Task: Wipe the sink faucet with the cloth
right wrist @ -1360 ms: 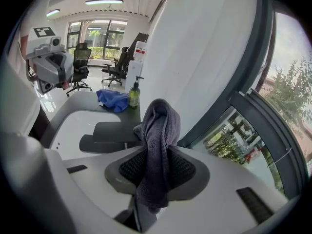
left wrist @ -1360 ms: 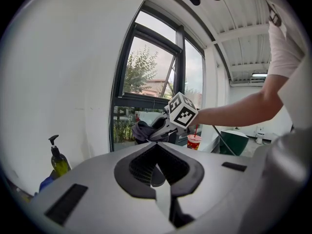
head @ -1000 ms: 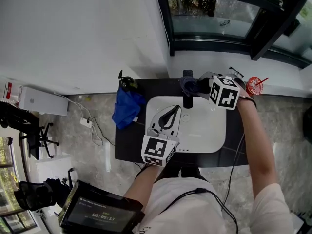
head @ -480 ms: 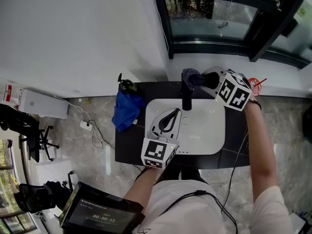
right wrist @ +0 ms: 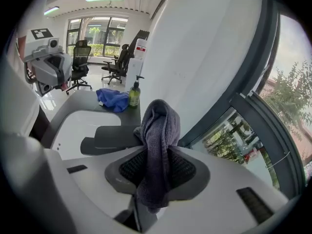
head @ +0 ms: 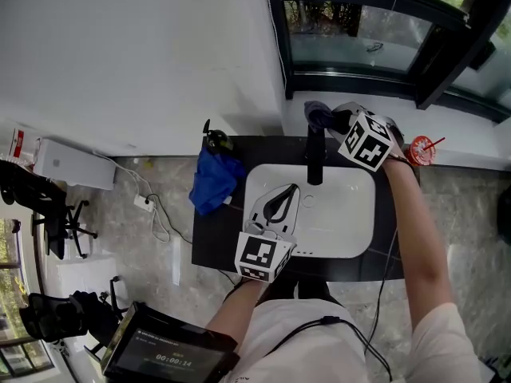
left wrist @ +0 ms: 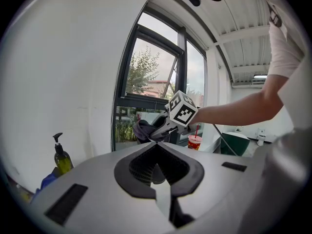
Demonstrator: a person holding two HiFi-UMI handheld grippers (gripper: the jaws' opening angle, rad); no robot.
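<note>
Cloth (head: 318,112) check: we've got the dark grey thing clamped in the right claw (head: 335,121), jaws squeezed on it, and it's bunched up right at the top of the black faucet (head: 314,156) at the back rim of the white sink (head: 351,222). It looks like it's touching the faucet head, though we can't swear to that from above. In the right gripper view it hangs folded between the pads, with the spout sticking out just behind it.

Our left claw (head: 289,190) hovers over the left part of the basin, jaws together with nothing in them, pointing toward the faucet.

On the dark surface (head: 209,238) left of the sink there's a crumpled blue rag (head: 212,180) with a soap pump bottle (head: 214,140) just behind it, and a red cup (head: 420,150) with a straw sits off to the right
</note>
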